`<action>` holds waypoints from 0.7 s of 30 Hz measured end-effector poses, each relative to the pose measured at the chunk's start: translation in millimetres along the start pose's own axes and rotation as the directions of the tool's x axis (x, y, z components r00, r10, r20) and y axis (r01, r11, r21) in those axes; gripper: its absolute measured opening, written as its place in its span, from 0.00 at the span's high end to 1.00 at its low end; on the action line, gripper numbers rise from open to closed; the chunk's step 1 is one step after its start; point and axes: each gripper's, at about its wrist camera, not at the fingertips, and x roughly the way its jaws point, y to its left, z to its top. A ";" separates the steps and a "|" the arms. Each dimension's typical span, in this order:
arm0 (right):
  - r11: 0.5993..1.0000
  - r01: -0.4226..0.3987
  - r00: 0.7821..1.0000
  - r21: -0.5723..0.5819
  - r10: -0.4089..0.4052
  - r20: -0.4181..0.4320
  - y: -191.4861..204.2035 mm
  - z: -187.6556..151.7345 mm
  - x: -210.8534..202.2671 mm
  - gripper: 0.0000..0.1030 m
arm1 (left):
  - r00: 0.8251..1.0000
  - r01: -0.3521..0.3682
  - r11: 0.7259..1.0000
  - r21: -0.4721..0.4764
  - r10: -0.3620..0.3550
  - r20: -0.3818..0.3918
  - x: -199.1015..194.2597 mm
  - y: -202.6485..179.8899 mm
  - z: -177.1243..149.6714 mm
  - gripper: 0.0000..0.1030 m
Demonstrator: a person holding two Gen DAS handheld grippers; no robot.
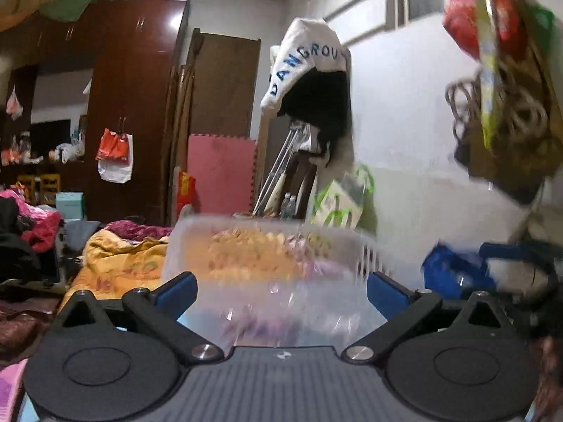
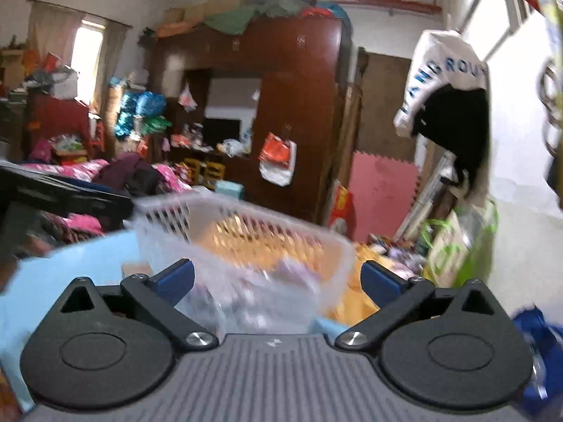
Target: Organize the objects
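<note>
basket (image 2: 246,242): translucent plastic, slotted walls, glossy
left claw (image 1: 281,293): matt black plastic arms, blue pads, bright metal pivot pins
right claw (image 2: 278,283): same build, ribbed grey matt body
wardrobe (image 1: 137,105): dark wood, glossy varnish
quilt (image 1: 119,263): orange printed cloth, soft
floor mat (image 1: 221,172): pink foam, matt

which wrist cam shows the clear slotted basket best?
Right wrist: the basket shows its rim, slotted wall and a corner, though blurred. Left wrist shows only one smeared side of it, slots barely visible at the right end.
</note>
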 end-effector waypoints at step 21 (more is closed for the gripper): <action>0.966 -0.049 0.973 0.252 0.103 -0.206 -29.7 -73.6 48.2 0.20 | 0.981 -0.132 0.991 0.027 0.135 -0.136 50.2 10.0 -41.0 0.11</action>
